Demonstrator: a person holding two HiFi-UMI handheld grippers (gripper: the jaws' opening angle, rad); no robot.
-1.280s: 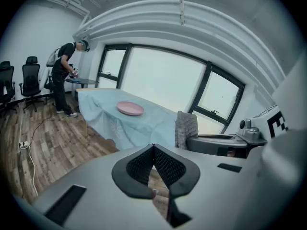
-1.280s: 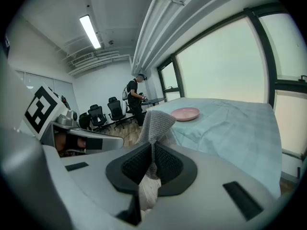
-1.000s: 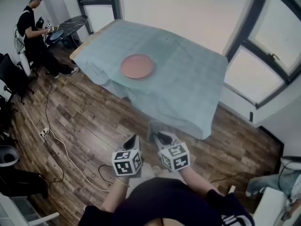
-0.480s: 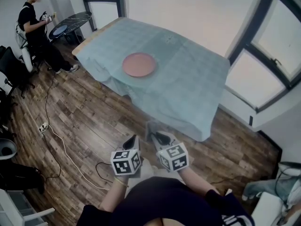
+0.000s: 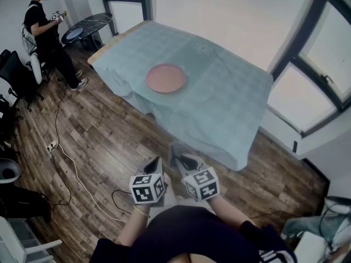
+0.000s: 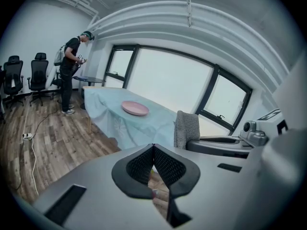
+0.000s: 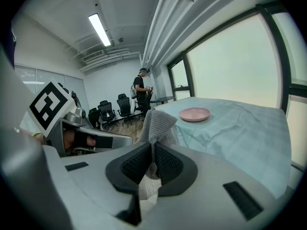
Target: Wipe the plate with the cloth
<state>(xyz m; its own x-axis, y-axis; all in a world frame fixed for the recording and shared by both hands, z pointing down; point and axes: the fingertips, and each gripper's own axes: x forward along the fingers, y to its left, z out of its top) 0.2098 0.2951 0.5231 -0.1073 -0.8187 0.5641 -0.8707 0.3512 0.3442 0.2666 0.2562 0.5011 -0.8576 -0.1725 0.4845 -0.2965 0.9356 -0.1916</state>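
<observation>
cloth: the grey knit cloth (image 7: 156,123) is pinched in the right gripper (image 7: 152,158), jaws clamped on its lower part, the rest poking up past the tips
left gripper (image 6: 153,150): jaws pressed together on nothing, parked just beside the right one at its 9 o'clock, both held low in front of the person's body
plate: the pink plate (image 5: 166,78) sits flat on the counter (image 5: 236,108), which has a pale teal cover draped over it; from the grippers it's off at 12 o'clock and well apart, with a stretch of wood floor (image 5: 109,141) in between
done so far: the cloth is in hand, and that's about it imo
left to do: pretty much the whole job, I'd say: get over to the counter, bring the cloth down onto the plate, then actually wipe; cloth and plate aren't touching at all
plate condition: too far off to tell if there's anything on it to wipe
background: a person (image 5: 46,26) stands at 10 o'clock by a small dark table, nowhere near the plate
</observation>
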